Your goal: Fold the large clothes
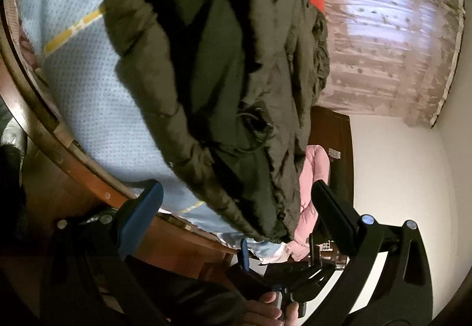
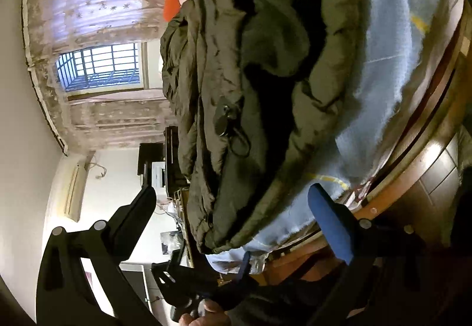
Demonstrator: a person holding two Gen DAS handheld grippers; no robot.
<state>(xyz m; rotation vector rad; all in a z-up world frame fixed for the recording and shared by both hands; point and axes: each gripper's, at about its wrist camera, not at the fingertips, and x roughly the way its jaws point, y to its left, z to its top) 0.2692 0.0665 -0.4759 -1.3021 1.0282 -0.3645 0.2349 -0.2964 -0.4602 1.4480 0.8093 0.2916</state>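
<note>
Left hand-held gripper (image 1: pixel 236 202): nearest the left wrist camera; its two fingers stand wide apart, one with a blue pad (image 1: pixel 141 216), and nothing sits between them.
Right hand-held gripper (image 2: pixel 233 202): nearest the right wrist camera; fingers likewise spread wide and holding nothing, the blue-padded finger (image 2: pixel 330 225) on the bed side.
Other gripper in view: in the left wrist view the right hand-held gripper shows small, low between the fingers, with a hand (image 1: pixel 265 311) on its handle; in the right wrist view the left one shows the same way, with a hand (image 2: pixel 206 314) below it.
Jacket (image 1: pixel 224 75): a large olive-green padded jacket lies bunched on the bed just ahead of both hand-held grippers, its lower edge hanging near the bed's edge between the open fingers. A dark cord with a toggle (image 2: pixel 227 119) lies on its surface. Neither hand-held gripper touches it.
Bed (image 1: pixel 88 95): covered by a light blue dotted sheet with yellow stripes; wooden frame (image 1: pixel 59 154) along the side beyond the padded finger.
Pink garment (image 1: pixel 312 178): beside the jacket's lower edge, ahead of the left hand-held gripper's bare finger.
Beyond the jacket: patterned curtain (image 1: pixel 383 54) and barred window (image 2: pixel 100 66).
</note>
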